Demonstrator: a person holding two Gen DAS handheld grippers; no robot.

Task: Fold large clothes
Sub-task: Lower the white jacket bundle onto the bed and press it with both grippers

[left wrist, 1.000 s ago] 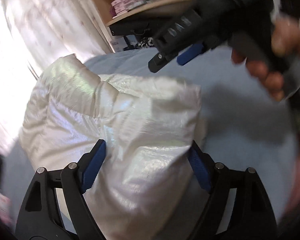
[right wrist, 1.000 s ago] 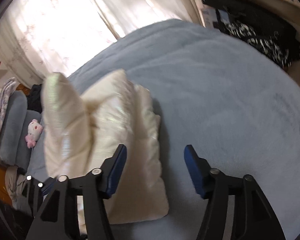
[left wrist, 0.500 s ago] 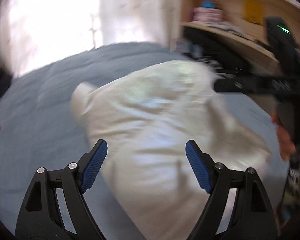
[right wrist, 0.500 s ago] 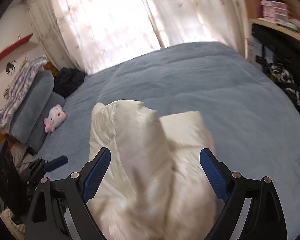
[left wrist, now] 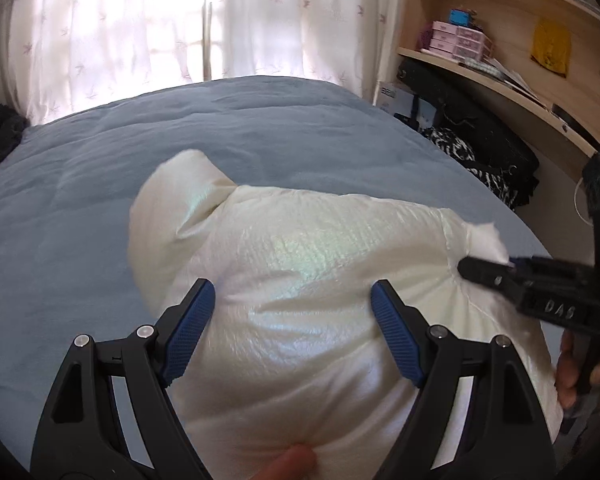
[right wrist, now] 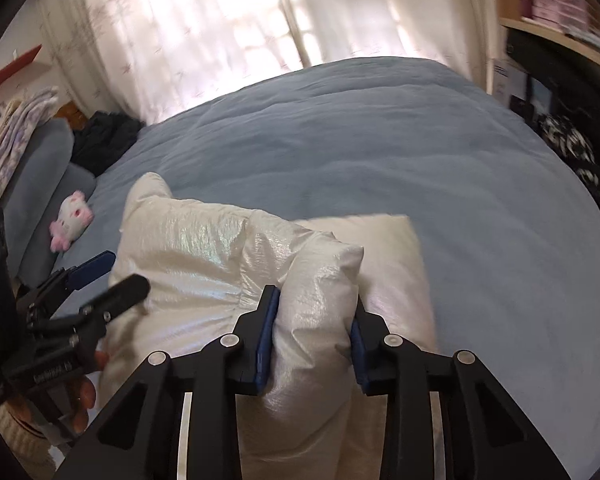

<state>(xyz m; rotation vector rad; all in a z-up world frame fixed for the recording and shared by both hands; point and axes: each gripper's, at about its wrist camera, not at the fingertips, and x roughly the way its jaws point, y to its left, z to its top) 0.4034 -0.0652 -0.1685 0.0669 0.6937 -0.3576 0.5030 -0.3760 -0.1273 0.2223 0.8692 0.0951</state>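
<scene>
A white, shiny puffer jacket [left wrist: 300, 256] lies bunched on the blue bed cover [left wrist: 260, 128]. My left gripper [left wrist: 294, 320] hovers over its near part, open, pads apart and not pressing. In the right wrist view the jacket [right wrist: 204, 240] shows a raised puffy fold. My right gripper [right wrist: 314, 300] is closing on that fold, both blue pads pressed against it. From the left wrist view the right gripper [left wrist: 484, 266] pinches the jacket's right corner. The left gripper [right wrist: 112, 276] stands open at the jacket's left edge.
A pink and white plush toy [right wrist: 70, 220] lies by a grey pillow [right wrist: 40, 168] at the bed's left. A black garment [right wrist: 104, 140] sits near the curtain. Wooden shelves [left wrist: 500, 80] and dark patterned clothes [left wrist: 480, 160] stand right of the bed.
My left gripper swung sideways and rolled, and now faces the window, still open. My right gripper moved over the jacket, spread wide, then closed on a raised fold.
</scene>
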